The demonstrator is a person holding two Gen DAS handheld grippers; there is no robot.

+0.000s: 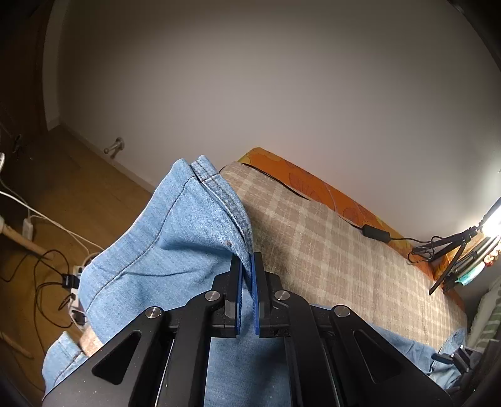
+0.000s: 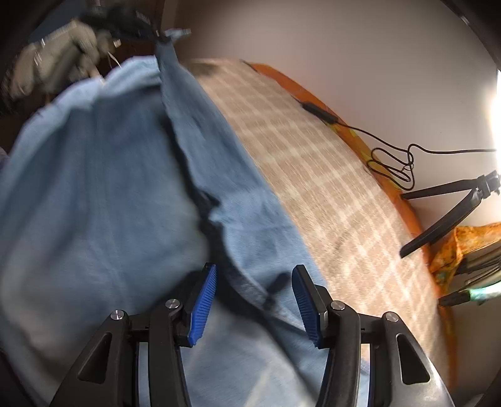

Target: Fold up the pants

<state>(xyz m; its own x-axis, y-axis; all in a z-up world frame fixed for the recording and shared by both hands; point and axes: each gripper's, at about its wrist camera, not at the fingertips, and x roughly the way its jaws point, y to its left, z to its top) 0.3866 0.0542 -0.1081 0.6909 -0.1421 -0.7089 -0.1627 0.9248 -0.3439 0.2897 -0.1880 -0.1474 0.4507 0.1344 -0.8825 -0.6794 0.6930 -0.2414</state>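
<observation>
Light blue denim pants (image 1: 162, 238) hang from my left gripper (image 1: 247, 260), whose blue pads are shut on a stitched seam edge, lifted above the bed. In the right wrist view the pants (image 2: 103, 194) spread over the left of the checked blanket (image 2: 328, 188), blurred by motion. My right gripper (image 2: 253, 275) is open, its blue pads (image 2: 203, 300) on either side of a dark seam fold of the pants, not closed on it. The left gripper also shows far off (image 2: 147, 28), holding a pulled-up strip of denim.
The bed carries a beige checked blanket (image 1: 344, 250) over an orange flowered sheet (image 1: 313, 181) against a white wall. A black power adapter (image 1: 375, 233) with cable and a tripod (image 1: 451, 256) sit at the far edge. Cables and a power strip (image 1: 73, 281) lie on the wooden floor at left.
</observation>
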